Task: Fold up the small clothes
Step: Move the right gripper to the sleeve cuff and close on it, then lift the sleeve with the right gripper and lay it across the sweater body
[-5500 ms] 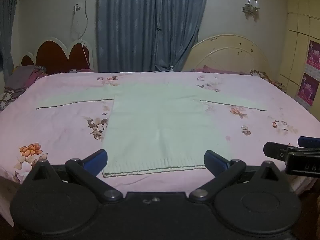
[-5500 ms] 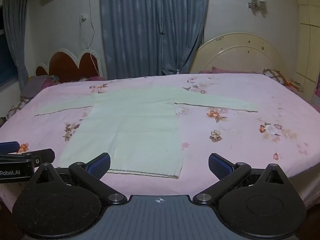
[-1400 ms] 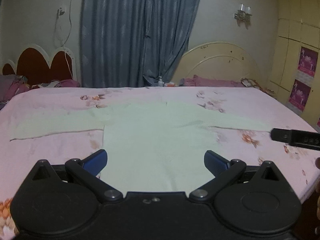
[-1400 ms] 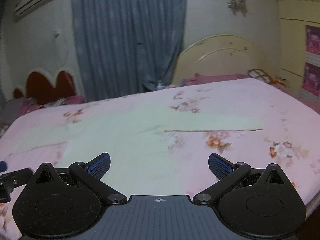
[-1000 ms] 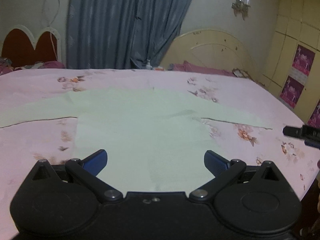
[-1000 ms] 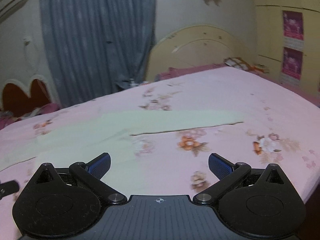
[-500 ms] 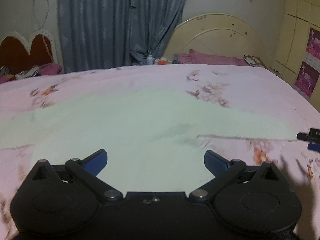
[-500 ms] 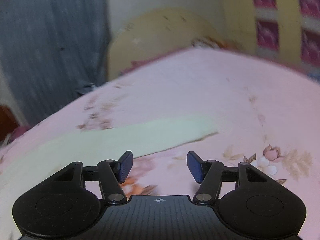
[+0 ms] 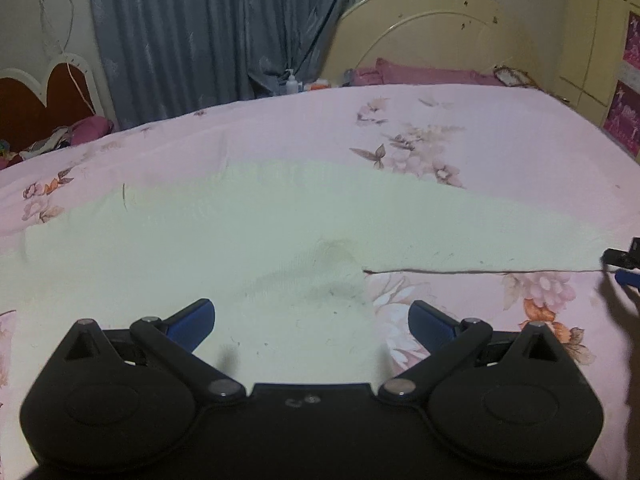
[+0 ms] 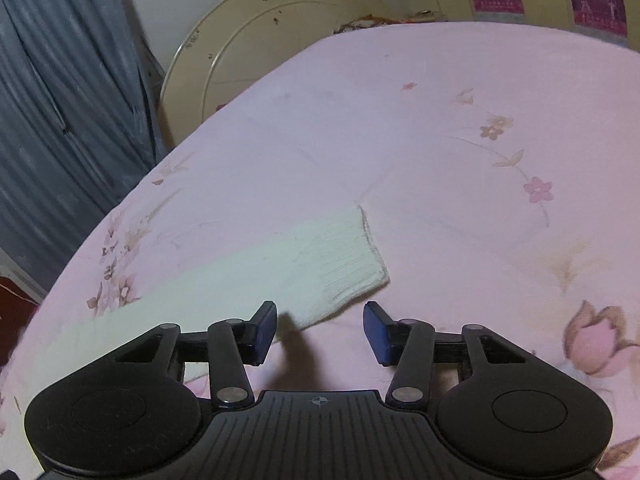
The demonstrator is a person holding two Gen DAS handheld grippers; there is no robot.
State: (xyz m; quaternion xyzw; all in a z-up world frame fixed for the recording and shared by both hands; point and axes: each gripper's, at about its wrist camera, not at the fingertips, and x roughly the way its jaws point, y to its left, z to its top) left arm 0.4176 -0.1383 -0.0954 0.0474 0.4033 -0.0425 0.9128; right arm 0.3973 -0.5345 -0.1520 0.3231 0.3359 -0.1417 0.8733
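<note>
Risk sits with the right gripper (image 10: 319,330), half-open and empty just short of the sweater (image 9: 256,240) cuff (image 10: 348,264) on the bedsheet (image 10: 460,128): closing early probably pinches sheet (left gripper (image 9: 311,320) hangs wide, empty, over the underarm).

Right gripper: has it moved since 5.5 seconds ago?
Yes. The right gripper has travelled rightward from the sweater's hem to the cuff of its right sleeve, closing in low over the floral bedsheet, jaws narrowed but open.
</note>
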